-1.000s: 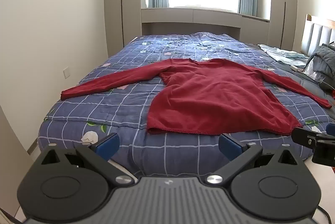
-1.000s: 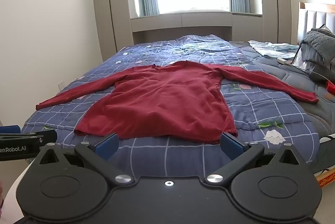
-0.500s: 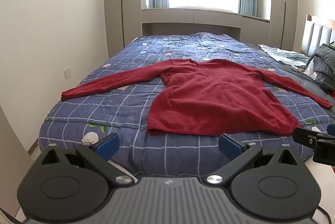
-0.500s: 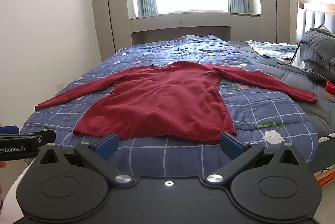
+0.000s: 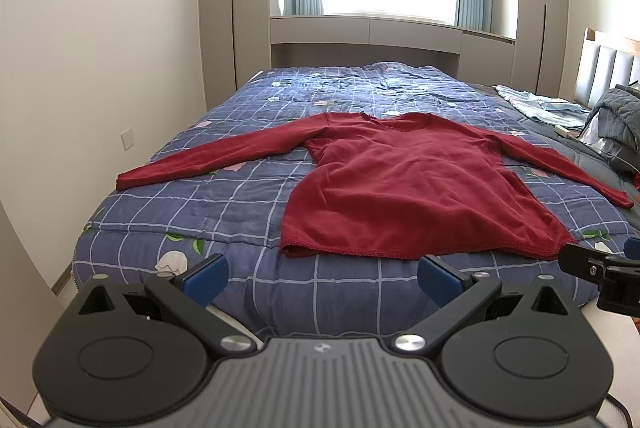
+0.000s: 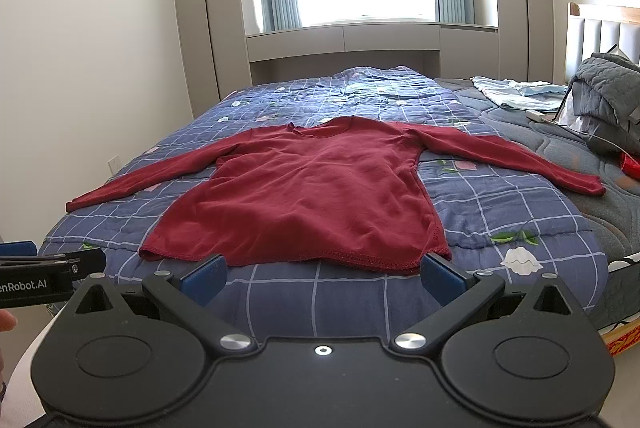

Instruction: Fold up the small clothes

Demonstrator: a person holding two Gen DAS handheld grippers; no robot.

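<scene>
The left gripper [image 5: 320, 274] and right gripper [image 6: 322, 274] both had their blue-padded jaws spread wide on nothing, short of the bed's near edge, with the red long-sleeved top [image 5: 404, 187] flat on the blue checked quilt [image 5: 224, 203] at twelve o'clock, sleeves out. Only the right wrist view caught writing — "enRobot.AI" on the left gripper's finger at nine o'clock — and a grey blanket [image 6: 608, 99] at two o'clock. The left wrist view alone showed a wall socket [image 5: 128, 139] at ten o'clock.

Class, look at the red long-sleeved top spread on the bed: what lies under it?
The red top lies flat on a blue checked quilt with flower prints, which shows all round it. Whatever part of the quilt's pattern sits beneath the top is covered.
</scene>
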